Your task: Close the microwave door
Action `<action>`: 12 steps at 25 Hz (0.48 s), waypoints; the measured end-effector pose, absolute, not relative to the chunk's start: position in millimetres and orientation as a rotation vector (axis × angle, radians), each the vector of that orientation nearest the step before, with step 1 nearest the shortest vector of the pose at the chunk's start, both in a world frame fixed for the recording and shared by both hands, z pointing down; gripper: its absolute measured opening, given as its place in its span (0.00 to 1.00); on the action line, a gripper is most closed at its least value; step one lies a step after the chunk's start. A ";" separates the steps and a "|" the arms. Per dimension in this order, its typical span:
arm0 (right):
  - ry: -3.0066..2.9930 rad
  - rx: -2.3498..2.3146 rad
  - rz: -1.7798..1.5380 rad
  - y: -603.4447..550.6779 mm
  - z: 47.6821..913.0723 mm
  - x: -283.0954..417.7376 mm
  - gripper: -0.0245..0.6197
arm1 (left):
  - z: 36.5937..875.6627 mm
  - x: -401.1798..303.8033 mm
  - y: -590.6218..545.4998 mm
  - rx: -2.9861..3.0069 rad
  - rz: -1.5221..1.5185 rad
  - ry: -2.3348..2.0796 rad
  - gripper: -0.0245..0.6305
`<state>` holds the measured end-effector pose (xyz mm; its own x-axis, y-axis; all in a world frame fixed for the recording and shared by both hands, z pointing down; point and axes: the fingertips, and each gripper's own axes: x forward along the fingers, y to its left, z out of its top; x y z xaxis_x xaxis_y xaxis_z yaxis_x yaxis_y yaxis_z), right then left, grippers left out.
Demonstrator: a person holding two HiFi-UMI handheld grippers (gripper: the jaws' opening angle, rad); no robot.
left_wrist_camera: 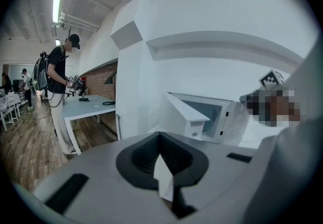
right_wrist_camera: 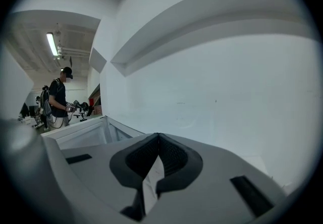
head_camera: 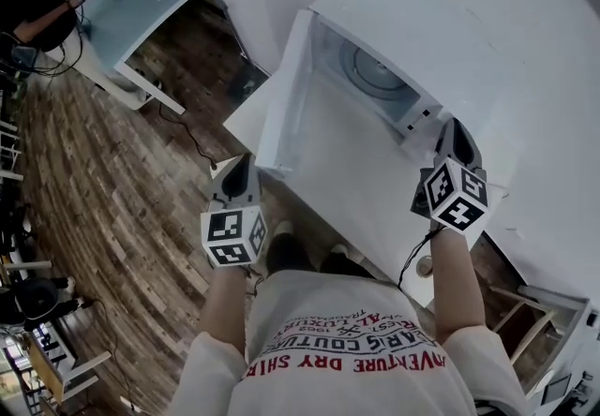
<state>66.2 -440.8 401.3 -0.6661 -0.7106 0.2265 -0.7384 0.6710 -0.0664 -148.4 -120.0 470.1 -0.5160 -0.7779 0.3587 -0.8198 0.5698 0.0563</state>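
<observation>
The person's left forearm (head_camera: 225,304) reaches straight ahead, holding the left gripper (head_camera: 240,163) just off the near left corner of the white bench (head_camera: 349,187), over the wood-plank floor (head_camera: 112,208). Its jaws are pressed together with nothing between them, and they point toward the open white microwave door (head_camera: 284,97). That door stands swung out to the left, over the bench's left edge. The white microwave (head_camera: 396,19) sits at the bench's far side against the wall, its cavity and round turntable (head_camera: 375,73) exposed. The right forearm (head_camera: 456,285) is likewise stretched forward, with the right gripper (head_camera: 457,126) above the bench, just beside the microwave's right front corner, jaws closed and empty.
</observation>
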 end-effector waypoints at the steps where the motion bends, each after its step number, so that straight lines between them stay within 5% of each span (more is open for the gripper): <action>1: -2.704 1.177 0.206 -440.3 401.1 66.1 0.06 | 469.9 -142.7 -125.6 1.327 0.172 -2.450 0.03; 12: -2.670 1.245 0.220 -440.6 402.6 63.9 0.06 | 482.7 -114.4 -189.7 1.609 0.152 -2.143 0.03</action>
